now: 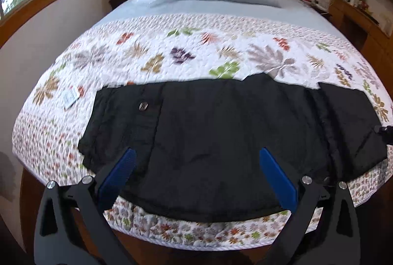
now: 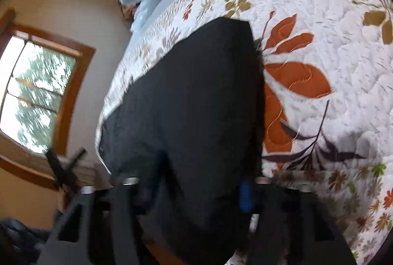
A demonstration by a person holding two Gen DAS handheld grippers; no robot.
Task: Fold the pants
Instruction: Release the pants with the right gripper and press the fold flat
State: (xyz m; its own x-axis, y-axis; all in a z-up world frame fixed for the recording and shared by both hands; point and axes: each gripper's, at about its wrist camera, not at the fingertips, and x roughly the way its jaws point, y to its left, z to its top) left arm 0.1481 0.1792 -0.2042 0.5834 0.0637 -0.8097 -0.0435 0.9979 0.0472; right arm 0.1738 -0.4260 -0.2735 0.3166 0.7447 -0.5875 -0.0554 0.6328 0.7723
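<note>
Black fabric pants [image 1: 221, 137]: soft, limp | left hand-held gripper [image 1: 196, 181]: wide, empty | right hand-held gripper [image 2: 203, 191]: state unclear | you grip hem corners.

No text, number or brand can be read in either view. The pants [image 1: 221, 142] carry a small round metal button [image 1: 142, 106] with a mark on it, ahead of the left gripper's left finger [image 1: 122, 171], but the mark is too blurred to make out. A small white tag [image 1: 70, 99] lies on the quilt [image 1: 196, 48] further left of that finger; any print on it is illegible.
</note>
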